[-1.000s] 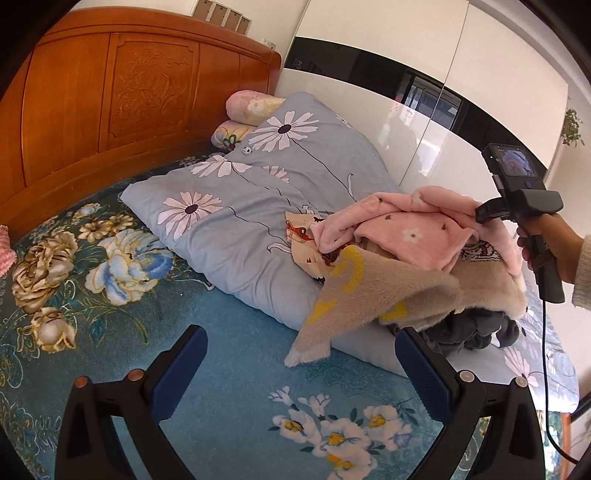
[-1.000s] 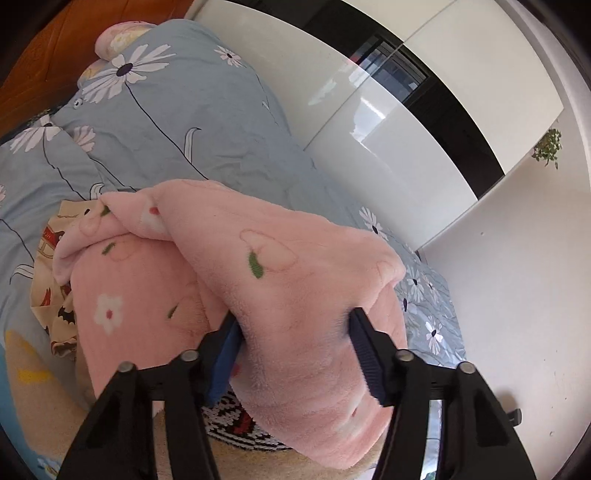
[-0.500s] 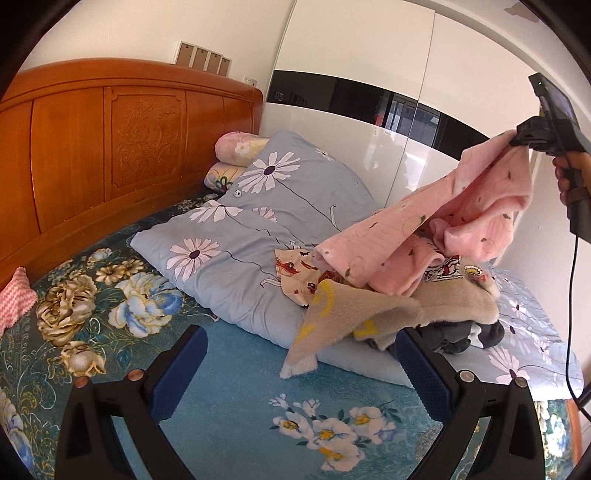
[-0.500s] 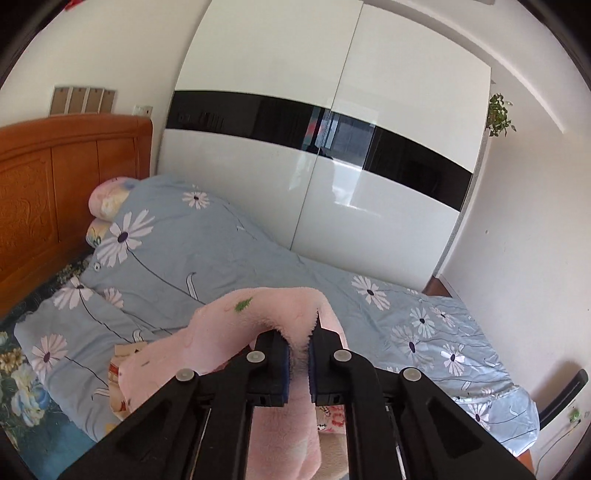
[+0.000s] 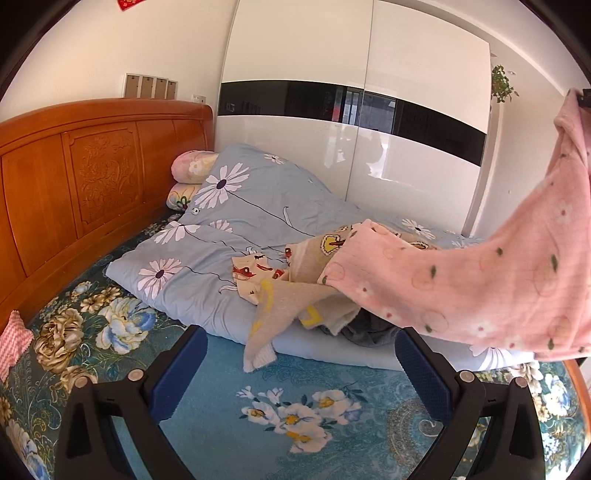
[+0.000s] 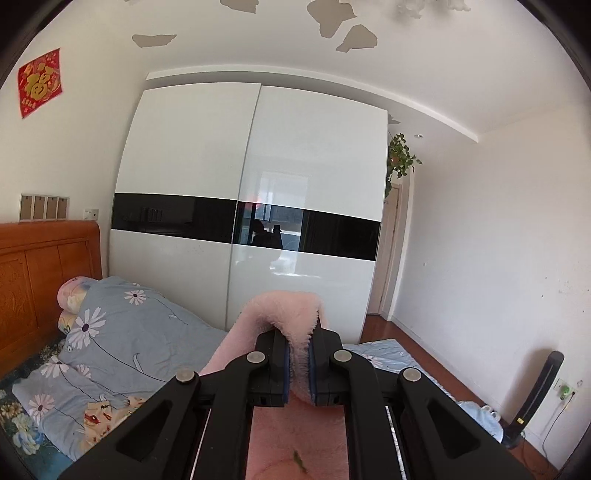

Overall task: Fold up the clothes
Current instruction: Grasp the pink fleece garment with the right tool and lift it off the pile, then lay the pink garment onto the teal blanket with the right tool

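Right gripper (image 6: 298, 363) squeezed tight on fuzzy edge of pink garment (image 5: 480, 291), held up high. Left gripper (image 5: 299, 373) wide open, empty. Pink cloth hanging long, just above and right of left jaws. Free lower end nearest them.

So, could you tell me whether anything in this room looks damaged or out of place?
Yes: the ceiling has bare brownish patches, as if paint has peeled. On the bed, a heap of unfolded clothes lies jumbled on the blue daisy quilt, while the right gripper holds the pink garment up.
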Demonstrator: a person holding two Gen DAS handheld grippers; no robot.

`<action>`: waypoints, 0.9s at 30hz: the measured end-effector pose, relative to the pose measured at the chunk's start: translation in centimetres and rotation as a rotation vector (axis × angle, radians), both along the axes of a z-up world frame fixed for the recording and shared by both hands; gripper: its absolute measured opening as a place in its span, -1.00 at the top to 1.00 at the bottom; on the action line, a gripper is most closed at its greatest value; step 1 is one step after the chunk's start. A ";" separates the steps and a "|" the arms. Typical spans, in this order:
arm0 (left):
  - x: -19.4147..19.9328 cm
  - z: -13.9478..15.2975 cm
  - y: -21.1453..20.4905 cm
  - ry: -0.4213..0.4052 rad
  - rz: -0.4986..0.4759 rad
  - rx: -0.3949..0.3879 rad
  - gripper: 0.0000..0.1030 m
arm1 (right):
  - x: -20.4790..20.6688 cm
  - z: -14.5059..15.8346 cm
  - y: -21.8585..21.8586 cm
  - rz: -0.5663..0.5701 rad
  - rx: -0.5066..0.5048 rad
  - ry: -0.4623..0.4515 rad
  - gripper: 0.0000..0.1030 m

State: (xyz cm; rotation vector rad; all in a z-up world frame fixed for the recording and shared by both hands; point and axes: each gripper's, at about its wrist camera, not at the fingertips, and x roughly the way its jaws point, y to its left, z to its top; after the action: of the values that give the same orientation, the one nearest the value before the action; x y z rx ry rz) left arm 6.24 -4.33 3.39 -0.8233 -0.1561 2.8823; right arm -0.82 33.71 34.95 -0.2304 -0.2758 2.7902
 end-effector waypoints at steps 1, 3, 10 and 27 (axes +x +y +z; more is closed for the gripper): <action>0.2 0.0 0.4 -0.002 -0.011 -0.005 -1.00 | 0.5 -0.6 0.0 0.000 0.023 -0.021 0.85; 0.6 0.0 1.1 -0.003 -0.021 -0.029 -1.00 | -0.1 -3.0 -0.4 0.019 0.047 -0.107 0.85; 2.1 -0.2 -1.0 -0.011 0.043 -0.077 -1.00 | -1.7 -21.3 -4.8 0.207 0.093 -0.544 0.84; 0.8 -5.7 -3.0 -0.164 0.086 -0.069 -1.00 | 5.4 -40.0 13.5 -0.318 -0.346 -0.897 0.70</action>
State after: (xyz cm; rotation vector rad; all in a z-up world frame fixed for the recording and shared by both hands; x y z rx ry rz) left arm 7.00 -7.37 -2.34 -1.0914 -0.1127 2.9120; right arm 4.59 47.20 -5.07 -1.4610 0.0536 2.2257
